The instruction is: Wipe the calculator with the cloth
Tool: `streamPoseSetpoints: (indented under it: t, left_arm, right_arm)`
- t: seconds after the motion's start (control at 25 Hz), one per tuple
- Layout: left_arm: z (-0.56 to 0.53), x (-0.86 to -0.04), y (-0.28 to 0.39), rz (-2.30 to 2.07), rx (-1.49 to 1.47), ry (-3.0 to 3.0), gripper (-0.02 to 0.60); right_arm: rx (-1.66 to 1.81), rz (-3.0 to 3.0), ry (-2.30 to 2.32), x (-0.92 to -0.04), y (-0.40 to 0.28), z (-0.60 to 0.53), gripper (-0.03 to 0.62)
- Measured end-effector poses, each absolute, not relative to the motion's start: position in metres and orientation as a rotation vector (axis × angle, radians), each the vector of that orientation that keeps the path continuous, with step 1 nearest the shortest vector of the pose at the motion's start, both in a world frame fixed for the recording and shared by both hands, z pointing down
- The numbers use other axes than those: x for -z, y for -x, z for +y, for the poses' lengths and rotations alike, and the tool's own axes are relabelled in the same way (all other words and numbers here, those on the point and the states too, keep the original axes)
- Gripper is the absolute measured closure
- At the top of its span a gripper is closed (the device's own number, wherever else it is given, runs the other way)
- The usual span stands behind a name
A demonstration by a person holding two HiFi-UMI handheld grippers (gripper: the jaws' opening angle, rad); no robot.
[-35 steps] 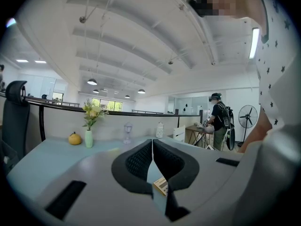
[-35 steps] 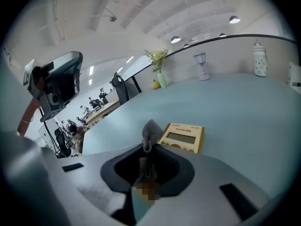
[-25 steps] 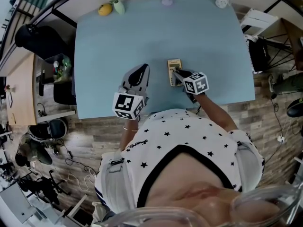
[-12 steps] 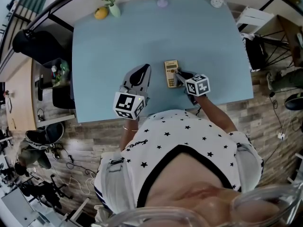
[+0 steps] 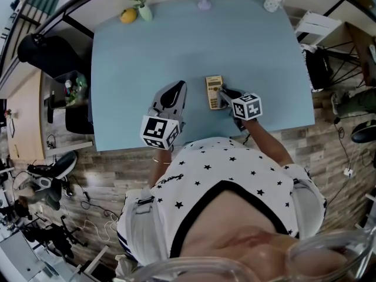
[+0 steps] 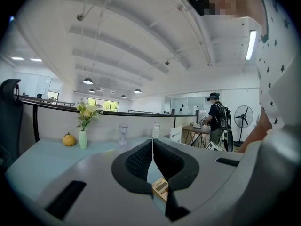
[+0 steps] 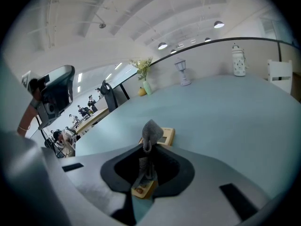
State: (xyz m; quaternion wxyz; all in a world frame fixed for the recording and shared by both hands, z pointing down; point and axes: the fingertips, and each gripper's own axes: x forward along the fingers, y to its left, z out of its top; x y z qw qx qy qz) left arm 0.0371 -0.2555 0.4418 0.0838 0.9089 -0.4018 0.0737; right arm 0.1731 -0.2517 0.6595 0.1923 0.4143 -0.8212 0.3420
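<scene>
Right gripper (image 7: 147, 147) is clamping a small grey fabric cloth (image 7: 151, 130) over the tan rectangular calculator (image 5: 214, 91), which is lying on the light-blue table (image 5: 176, 34). Left gripper (image 6: 152, 147) is resting beside it, jaws closed together, gripping nothing.

The right gripper (image 7: 146, 147) has its dark fingers (image 7: 173, 167) pinched together on a grey cloth (image 7: 151, 130), whose bunched end pokes up past the tips. The cloth hangs down onto a tan calculator (image 7: 165, 135) lying flat on the pale blue table (image 7: 225, 112), directly under the fingers. Along the table's far edge, a vase (image 7: 146, 85) of yellow flowers stands at 12 o'clock with an orange fruit (image 7: 140, 92) just beside it, a clear glass stand (image 7: 183, 72) at 1 o'clock, and a white jar (image 7: 239, 61) at 2 o'clock.
</scene>
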Motion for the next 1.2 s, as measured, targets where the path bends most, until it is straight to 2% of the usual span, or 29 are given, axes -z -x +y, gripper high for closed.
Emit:
streamPoseSetpoints:
  t: [0.6, 1.2]
  left_arm:
    - [-0.256, -0.445, -0.043, -1.163, -0.235, -2.725, 0.551]
    - [-0.259, -0.447, -0.041, -1.153, -0.241, -2.723, 0.551]
  right_arm:
    - [-0.814, -2.713, -1.417, -0.509, -0.167, -0.284, 0.545]
    - [-0.722, -2.767, -1.450, -0.485, -0.166, -0.283, 0.547]
